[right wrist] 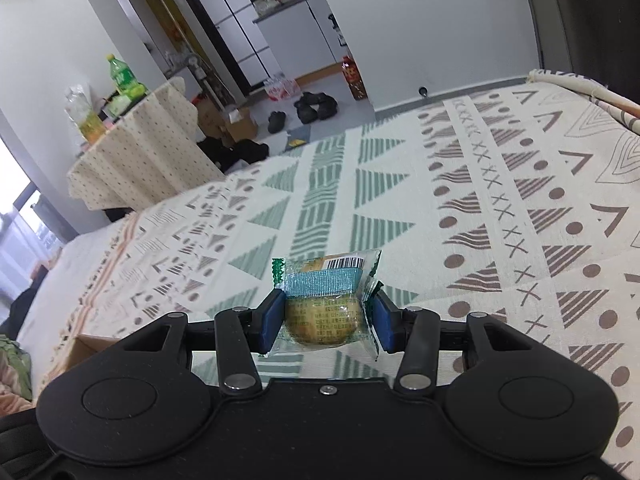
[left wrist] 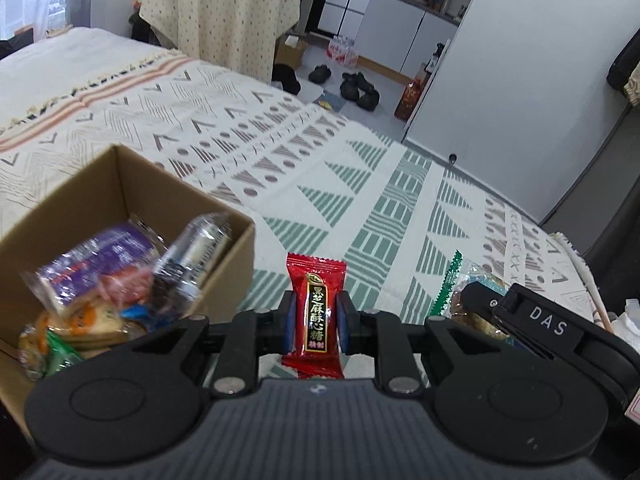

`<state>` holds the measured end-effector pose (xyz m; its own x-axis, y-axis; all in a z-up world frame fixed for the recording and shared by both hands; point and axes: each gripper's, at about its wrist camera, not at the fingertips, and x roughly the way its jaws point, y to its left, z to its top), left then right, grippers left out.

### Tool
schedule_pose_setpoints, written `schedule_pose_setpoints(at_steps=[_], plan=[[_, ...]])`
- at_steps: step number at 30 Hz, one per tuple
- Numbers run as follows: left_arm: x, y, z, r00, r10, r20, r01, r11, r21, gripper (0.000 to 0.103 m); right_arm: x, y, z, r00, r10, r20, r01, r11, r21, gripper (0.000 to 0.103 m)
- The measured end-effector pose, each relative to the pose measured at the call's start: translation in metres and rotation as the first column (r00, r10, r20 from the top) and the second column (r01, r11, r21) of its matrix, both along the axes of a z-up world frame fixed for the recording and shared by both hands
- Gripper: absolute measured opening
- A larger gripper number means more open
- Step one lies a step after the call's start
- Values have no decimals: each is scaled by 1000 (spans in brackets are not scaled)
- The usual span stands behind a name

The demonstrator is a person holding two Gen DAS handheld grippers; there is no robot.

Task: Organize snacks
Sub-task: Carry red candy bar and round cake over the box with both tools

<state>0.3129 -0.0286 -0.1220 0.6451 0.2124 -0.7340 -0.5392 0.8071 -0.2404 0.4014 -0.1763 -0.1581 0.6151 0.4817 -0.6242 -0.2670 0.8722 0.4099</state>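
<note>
A red candy wrapper with gold lettering (left wrist: 317,300) stands upright between the blue pads of my left gripper (left wrist: 316,318), which is shut on it above the patterned cloth. To its left is an open cardboard box (left wrist: 120,184) holding several wrapped snacks (left wrist: 120,280). My right gripper (right wrist: 326,320) is shut on a clear packet with green serrated edges and a round yellow pastry inside (right wrist: 324,304). That packet (left wrist: 450,284) also shows at the right of the left wrist view, partly behind the other gripper's black body. A corner of the box (right wrist: 86,346) shows at the lower left of the right wrist view.
A cloth with green and brown triangle patterns (left wrist: 360,184) covers the wide surface under both grippers. Beyond it stand a round table with a dotted cloth (left wrist: 224,12) and bottles (right wrist: 124,76). Black shoes (left wrist: 356,88) and a small cardboard box (right wrist: 236,120) lie on the floor.
</note>
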Motion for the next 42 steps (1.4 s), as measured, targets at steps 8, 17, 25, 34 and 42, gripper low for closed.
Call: schedule_pose_setpoints(at_steps=[8, 17, 25, 34, 42], plan=[[-24, 15, 28, 998, 38, 44, -39, 999, 13, 20, -16, 5, 19, 999, 28, 44, -30, 999, 32, 46], [-47, 44, 52, 993, 89, 83, -92, 995, 30, 20, -36, 30, 39, 991, 94, 96, -99, 994, 48, 46], [-68, 84, 63, 986, 145, 89, -147, 989, 24, 20, -54, 57, 46, 981, 156, 114, -162, 986, 41, 46], [-100, 126, 64, 984, 172, 46, -172, 985, -1, 20, -70, 83, 53, 967, 222, 129, -227, 973, 29, 46], [-123, 146, 58, 981, 192, 12, -192, 981, -38, 20, -88, 111, 53, 946, 299, 126, -301, 954, -3, 46]])
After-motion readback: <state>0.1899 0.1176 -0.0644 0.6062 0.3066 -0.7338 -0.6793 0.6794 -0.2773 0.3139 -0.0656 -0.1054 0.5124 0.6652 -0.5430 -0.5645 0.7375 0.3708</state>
